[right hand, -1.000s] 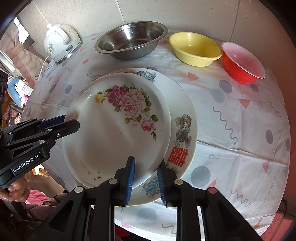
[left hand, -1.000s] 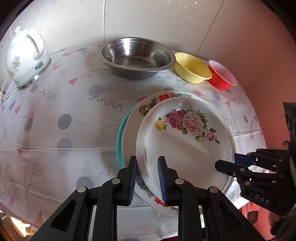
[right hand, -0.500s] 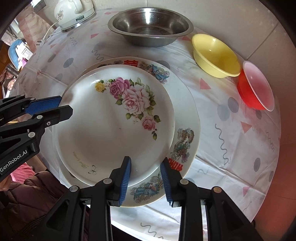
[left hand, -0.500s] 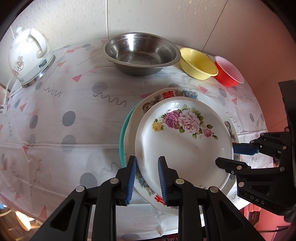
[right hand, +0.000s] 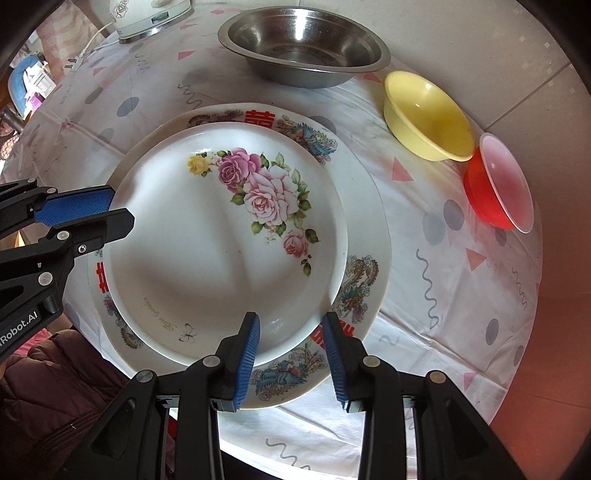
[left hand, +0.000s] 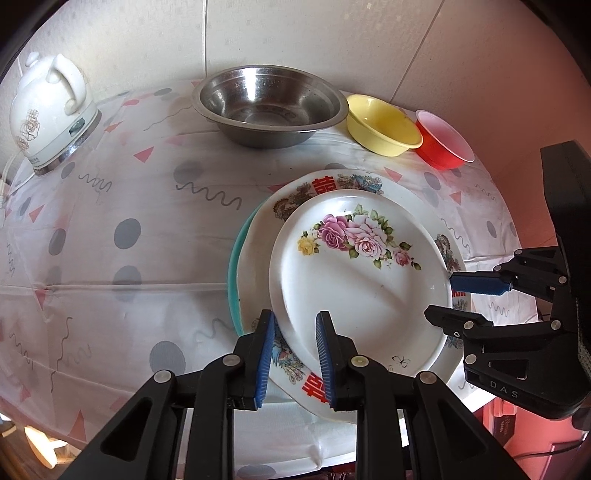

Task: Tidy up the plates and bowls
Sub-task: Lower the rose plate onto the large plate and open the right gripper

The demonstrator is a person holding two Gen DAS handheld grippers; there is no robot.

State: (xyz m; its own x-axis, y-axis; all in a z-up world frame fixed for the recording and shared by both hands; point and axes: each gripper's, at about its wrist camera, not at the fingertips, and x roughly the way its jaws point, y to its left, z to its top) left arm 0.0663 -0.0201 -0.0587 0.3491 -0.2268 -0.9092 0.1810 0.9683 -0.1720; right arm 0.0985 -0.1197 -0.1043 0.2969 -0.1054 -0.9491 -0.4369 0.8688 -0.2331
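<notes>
A white rose-patterned plate lies on top of a larger dragon-patterned plate, which sits on a teal plate. My left gripper is open, its jaws astride the rose plate's near-left rim. My right gripper is open, its jaws astride the plate's near rim, and it also shows in the left wrist view. A steel bowl, a yellow bowl and a red bowl stand in a row at the back.
A white electric kettle stands at the table's back left, its cord trailing off the edge. The patterned tablecloth covers the round table. A tiled wall runs behind the bowls.
The rose plate has come down onto the dragon plate. My right gripper's jaws have spread wider. Both grippers have drawn back slightly toward the plate's rim.
</notes>
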